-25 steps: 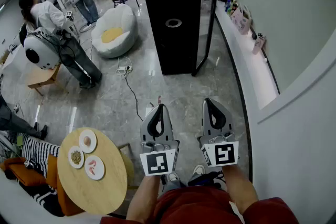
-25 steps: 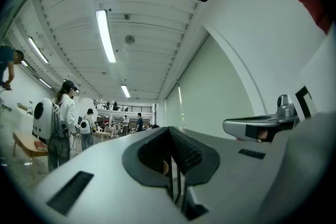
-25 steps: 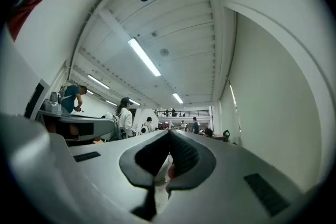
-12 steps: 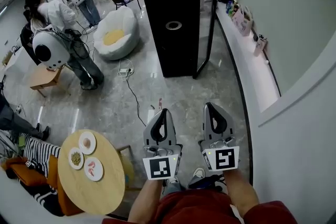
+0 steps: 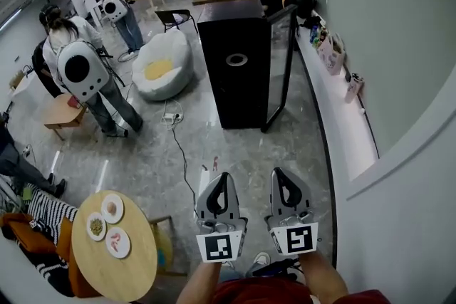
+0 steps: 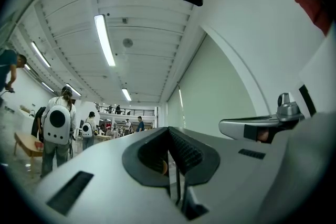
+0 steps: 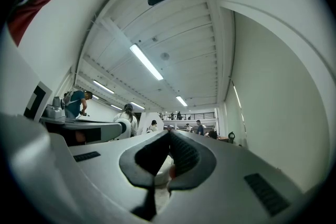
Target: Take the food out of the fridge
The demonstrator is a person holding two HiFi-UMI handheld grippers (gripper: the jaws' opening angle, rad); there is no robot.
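A tall black fridge (image 5: 239,64) stands ahead across the floor, its glass door (image 5: 278,57) swung open on the right side. Its inside is hidden from the head view. My left gripper (image 5: 221,176) and right gripper (image 5: 279,171) are held side by side low in the head view, far short of the fridge, both shut with nothing in them. In the left gripper view the shut jaws (image 6: 170,132) point up at the ceiling. The right gripper view shows the same, its jaws (image 7: 169,135) closed together.
A round wooden table (image 5: 132,263) at lower left carries three plates of food (image 5: 112,208). A white beanbag (image 5: 165,62) and a floor cable (image 5: 179,133) lie left of the fridge. People with white backpacks (image 5: 82,69) stand at left. A white ledge (image 5: 335,100) runs along the right wall.
The view has tilted up: both grippers and the round table sit lower in the frame, and the fridge too. The person with the white backpack has walked right.
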